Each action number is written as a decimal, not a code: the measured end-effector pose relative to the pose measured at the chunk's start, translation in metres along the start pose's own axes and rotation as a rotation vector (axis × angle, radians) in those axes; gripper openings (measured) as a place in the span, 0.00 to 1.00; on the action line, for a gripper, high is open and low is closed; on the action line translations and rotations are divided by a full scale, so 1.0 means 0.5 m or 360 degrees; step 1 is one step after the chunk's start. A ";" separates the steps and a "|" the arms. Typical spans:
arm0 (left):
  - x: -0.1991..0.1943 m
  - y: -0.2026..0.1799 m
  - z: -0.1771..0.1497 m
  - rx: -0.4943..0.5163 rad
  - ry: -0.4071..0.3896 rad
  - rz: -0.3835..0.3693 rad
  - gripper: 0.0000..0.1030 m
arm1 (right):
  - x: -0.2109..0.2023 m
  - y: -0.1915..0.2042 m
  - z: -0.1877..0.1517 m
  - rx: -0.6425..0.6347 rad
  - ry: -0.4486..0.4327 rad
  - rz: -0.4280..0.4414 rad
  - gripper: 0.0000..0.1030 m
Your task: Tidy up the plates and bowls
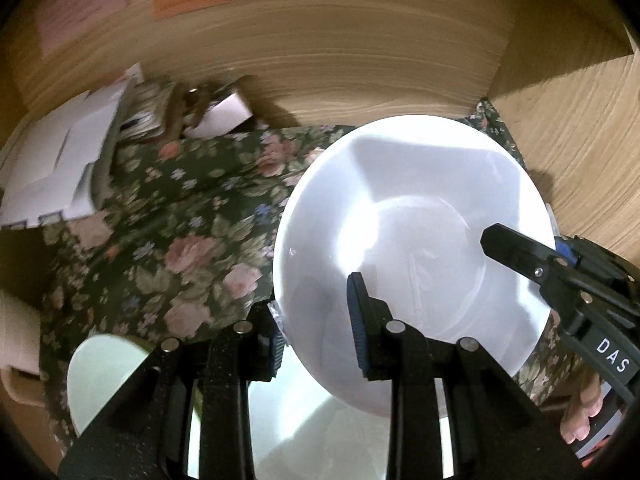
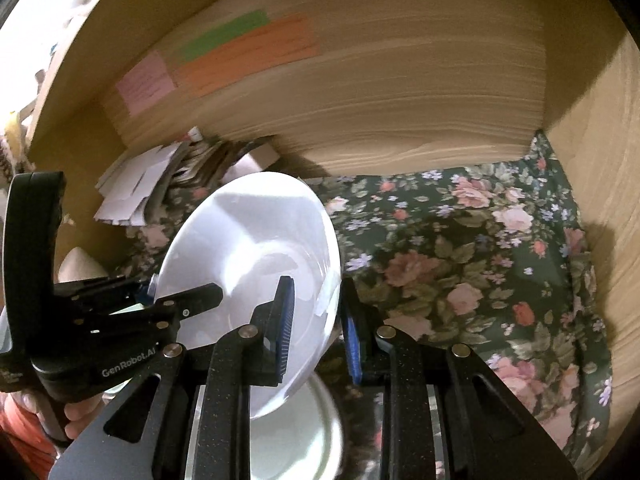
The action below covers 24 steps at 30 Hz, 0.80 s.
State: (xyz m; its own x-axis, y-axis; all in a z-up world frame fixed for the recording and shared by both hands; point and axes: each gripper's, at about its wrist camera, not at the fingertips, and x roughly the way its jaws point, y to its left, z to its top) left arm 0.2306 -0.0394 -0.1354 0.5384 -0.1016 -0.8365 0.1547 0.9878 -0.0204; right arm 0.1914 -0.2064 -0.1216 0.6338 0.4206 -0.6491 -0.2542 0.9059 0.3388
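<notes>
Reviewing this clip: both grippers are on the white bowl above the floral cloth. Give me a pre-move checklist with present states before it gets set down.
1. Left gripper straddles the white bowl rim: ok.
2. Right gripper straddles the opposite rim: ok.
3. Both jaws pressed firmly on the rim: cannot tell.
4. Bowl level: not ok, tilted in the right wrist view.
5. Floral cloth to the right free for placing: ok.
6. Second dish below the bowl, gap between them: cannot tell.

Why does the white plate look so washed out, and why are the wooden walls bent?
Left wrist view: strong light glares off the white plate, crossed by hard shadows. Right wrist view: the same glare; the fisheye lens curves the wooden back wall, and the papers look smeared.
</notes>
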 end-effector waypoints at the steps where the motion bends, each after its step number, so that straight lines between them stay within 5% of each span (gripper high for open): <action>1: -0.005 0.010 -0.008 -0.0016 0.0001 0.0009 0.28 | 0.001 0.009 -0.003 -0.0007 0.0004 0.0012 0.20; 24: -0.089 0.198 -0.150 -0.0276 -0.0032 0.0093 0.28 | 0.044 0.206 -0.047 -0.0177 0.0089 0.0202 0.20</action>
State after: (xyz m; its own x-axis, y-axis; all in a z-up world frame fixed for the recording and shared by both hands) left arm 0.1598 0.0718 -0.1411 0.5589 -0.0441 -0.8281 -0.0215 0.9975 -0.0676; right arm 0.1621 -0.1025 -0.1169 0.5507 0.5314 -0.6437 -0.4111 0.8438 0.3449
